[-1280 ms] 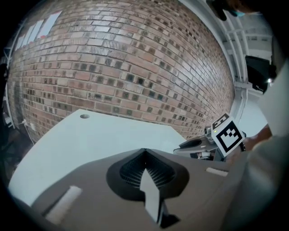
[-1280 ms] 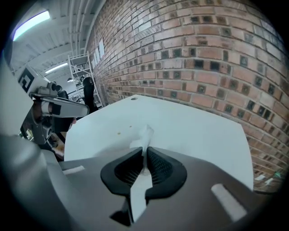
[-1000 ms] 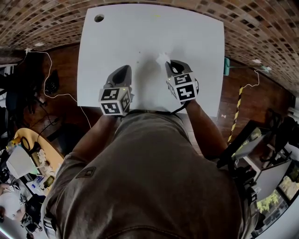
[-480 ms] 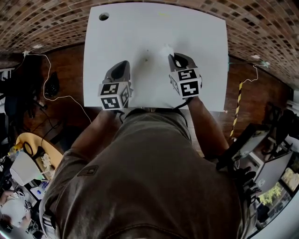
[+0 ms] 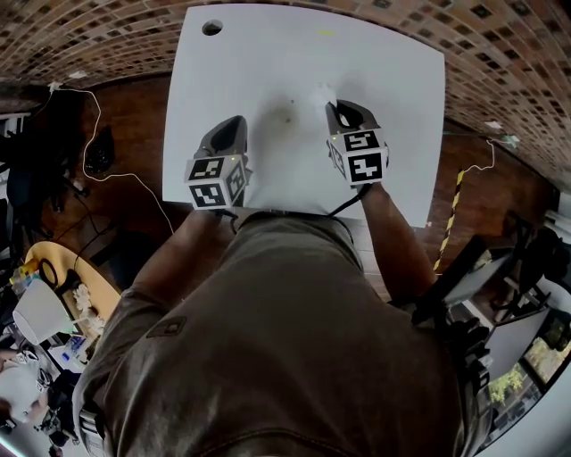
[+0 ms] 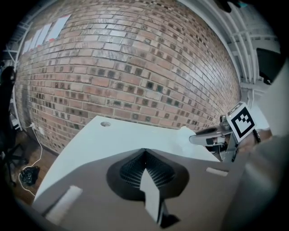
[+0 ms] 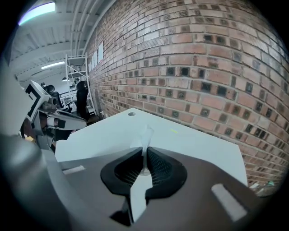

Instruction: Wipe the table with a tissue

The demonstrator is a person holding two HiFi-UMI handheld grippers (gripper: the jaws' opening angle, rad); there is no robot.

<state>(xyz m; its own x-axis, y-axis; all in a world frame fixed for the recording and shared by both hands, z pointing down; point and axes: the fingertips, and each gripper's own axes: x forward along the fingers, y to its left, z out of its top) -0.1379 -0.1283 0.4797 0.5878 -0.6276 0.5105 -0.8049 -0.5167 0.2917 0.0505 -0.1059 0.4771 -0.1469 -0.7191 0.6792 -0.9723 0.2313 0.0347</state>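
A white table (image 5: 393, 62) fills the top of the head view. My right gripper (image 5: 338, 109) is shut on a small white tissue (image 5: 321, 92) that sticks out ahead of its tips; in the right gripper view the tissue (image 7: 146, 135) stands pinched between the two black pads. My left gripper (image 5: 234, 128) hovers over the near left part of the table with its jaws shut and nothing between them; the left gripper view shows its tips (image 6: 144, 152) closed. A small dark speck (image 5: 287, 116) lies on the table between the two grippers.
A round cable hole (image 5: 212, 28) sits at the table's far left corner. A brick wall (image 7: 212, 58) rises behind the table. Cables (image 5: 98, 170) trail over the wooden floor at the left. A faint yellow mark (image 5: 326, 32) lies near the far edge.
Both grippers have shifted a little farther up the table, the right one carrying the tissue with it. The jaws have stayed as they were.
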